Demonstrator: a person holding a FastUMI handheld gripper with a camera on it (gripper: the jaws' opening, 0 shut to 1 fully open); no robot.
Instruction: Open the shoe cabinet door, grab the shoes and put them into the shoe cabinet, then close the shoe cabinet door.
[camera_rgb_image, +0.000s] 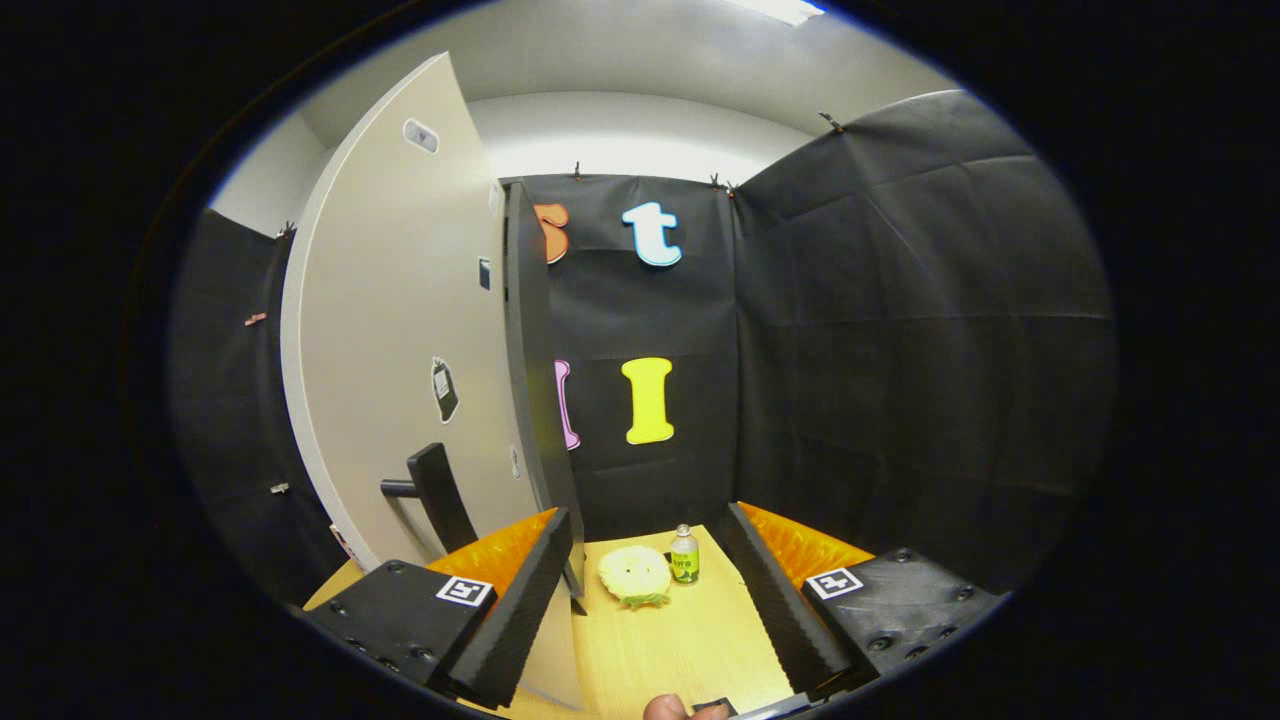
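The shoe cabinet's pale door (400, 330) stands tall just left of my fingers, with a black handle (432, 492) low on its face. Its dark edge (527, 370) runs down to my left fingertip; I cannot tell whether the door is ajar. A yellow fluffy shoe (635, 575) lies on the wooden table (690, 650), ahead of and between my fingers. My gripper (648, 520) is open with nothing held.
A small green bottle (684, 555) stands just right of the shoe. Black booth cloth closes the back and right side. A person's fingertip (668, 708) shows at the near table edge.
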